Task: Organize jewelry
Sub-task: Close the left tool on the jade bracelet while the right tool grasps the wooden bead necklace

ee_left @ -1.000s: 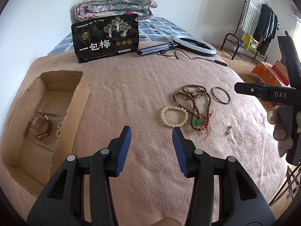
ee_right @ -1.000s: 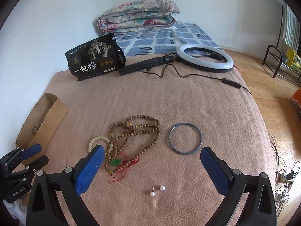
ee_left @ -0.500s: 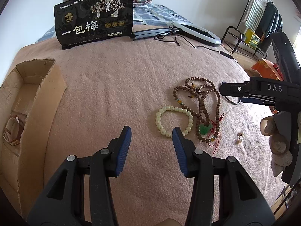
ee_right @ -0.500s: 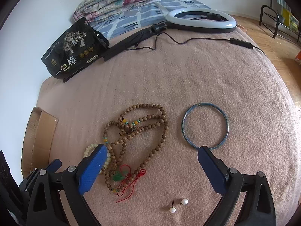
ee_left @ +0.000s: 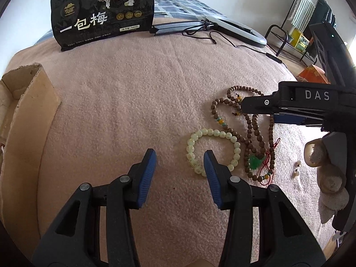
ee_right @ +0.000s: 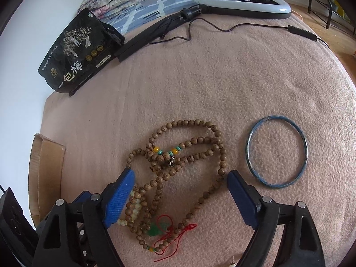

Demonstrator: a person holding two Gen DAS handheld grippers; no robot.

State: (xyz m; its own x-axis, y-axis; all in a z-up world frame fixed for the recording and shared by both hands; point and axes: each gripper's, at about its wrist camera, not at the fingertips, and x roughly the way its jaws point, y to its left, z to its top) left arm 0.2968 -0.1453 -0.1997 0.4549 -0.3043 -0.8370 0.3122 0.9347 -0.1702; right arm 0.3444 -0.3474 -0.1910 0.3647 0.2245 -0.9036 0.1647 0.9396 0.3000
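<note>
Both tools advanced; right tool [ee_right: 180,185] hides pale bracelet [ee_right: 135,207].

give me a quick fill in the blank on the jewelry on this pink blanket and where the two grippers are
1. The right gripper, jaws open, hovers over the brown wooden bead necklace with a ____ pendant.
2. The thin dark metal bangle lies to the ____ of that necklace in the right wrist view.
3. The left gripper points near the pale ____ bead bracelet.
4. The cardboard box sits at the blanket's ____ edge.

Missing words: green; right; cream; left
</note>
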